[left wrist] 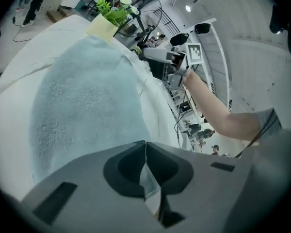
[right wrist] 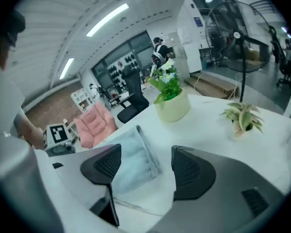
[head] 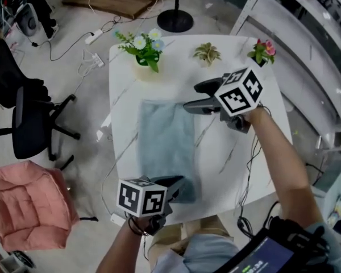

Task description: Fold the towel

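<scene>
A light blue towel (head: 165, 144) lies as a long strip down the middle of the white marble table (head: 233, 164). My left gripper (head: 177, 183) is at the towel's near right corner, shut on a pinch of the cloth (left wrist: 146, 181) that shows between its jaws. The towel (left wrist: 87, 106) stretches away from it. My right gripper (head: 191, 96) hovers at the towel's far right corner with its jaws wide open. In the right gripper view that corner of the towel (right wrist: 136, 161) lies below the gap of the right gripper (right wrist: 141, 166), with no pad pressing on it.
A pot of white flowers (head: 145, 53), a small succulent (head: 207, 53) and a pink-flowered plant (head: 262, 51) stand along the table's far edge. On the floor to the left are a black office chair (head: 28, 124) and a pink cushioned seat (head: 28, 206).
</scene>
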`<state>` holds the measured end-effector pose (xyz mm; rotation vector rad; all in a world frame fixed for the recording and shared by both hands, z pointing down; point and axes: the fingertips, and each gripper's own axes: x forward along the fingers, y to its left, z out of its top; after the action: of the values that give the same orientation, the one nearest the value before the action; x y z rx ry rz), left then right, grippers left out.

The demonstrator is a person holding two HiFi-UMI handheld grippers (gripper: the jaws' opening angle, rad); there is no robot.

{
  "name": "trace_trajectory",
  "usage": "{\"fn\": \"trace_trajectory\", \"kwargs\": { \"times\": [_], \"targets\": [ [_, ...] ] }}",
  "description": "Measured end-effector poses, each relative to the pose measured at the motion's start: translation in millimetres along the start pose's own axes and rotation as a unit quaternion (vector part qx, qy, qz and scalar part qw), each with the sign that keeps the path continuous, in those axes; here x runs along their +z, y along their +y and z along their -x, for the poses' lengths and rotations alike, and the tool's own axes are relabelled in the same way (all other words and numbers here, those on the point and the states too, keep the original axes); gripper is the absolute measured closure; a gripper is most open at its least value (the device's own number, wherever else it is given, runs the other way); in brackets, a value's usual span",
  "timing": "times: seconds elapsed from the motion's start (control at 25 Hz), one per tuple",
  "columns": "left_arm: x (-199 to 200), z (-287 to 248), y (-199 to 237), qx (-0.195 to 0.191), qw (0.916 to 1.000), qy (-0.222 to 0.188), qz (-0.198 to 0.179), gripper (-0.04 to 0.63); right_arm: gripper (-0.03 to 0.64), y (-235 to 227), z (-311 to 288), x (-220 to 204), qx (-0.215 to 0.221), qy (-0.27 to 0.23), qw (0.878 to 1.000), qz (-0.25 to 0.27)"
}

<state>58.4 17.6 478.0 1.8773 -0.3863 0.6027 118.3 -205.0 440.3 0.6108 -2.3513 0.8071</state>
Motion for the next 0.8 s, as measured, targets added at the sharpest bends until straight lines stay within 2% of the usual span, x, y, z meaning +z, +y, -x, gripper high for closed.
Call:
{"fn": "trace_trajectory", "kwargs": {
  "times": [0.04, 0.12, 0.24, 0.36, 0.48, 0.68, 0.72, 0.8],
  "targets": [
    [-1, -3, 2, -0.001, 1.0000, 0.005, 0.004, 0.586, 0.278, -3, 7, -6, 0.006, 0.000, 1.000, -0.024],
    [-4, -6, 5, -0.009, 0.9998, 0.011, 0.012, 0.586, 0.278, -5, 10, -31, 0.025, 0.031, 0.996, -0.078],
    [-2, -6, 5, -0.016, 0.9996, 0.015, 0.017, 0.586, 0.278, -6, -2, -66, 0.045, 0.089, 0.982, -0.162],
    [-4, -7, 4, -0.023, 0.9994, 0.021, 0.016, 0.586, 0.279, -5, -19, -67, 0.072, 0.091, 0.970, -0.216],
    [1, -6, 4, -0.016, 0.9997, 0.020, 0.007, 0.586, 0.279, -4, -32, -48, 0.104, 0.084, 0.961, -0.241],
    [-5, -8, 4, -0.027, 0.9992, 0.026, 0.010, 0.586, 0.301, -9, -48, -33, 0.152, 0.112, 0.948, -0.258],
    [-5, -8, 4, -0.029, 0.9992, 0.026, 0.010, 0.586, 0.326, -10, -52, -34, 0.163, 0.121, 0.943, -0.263],
    [-4, -8, 3, -0.031, 0.9991, 0.026, 0.012, 0.586, 0.420, -3, -61, -40, 0.191, 0.149, 0.935, -0.259]
  ]
}}
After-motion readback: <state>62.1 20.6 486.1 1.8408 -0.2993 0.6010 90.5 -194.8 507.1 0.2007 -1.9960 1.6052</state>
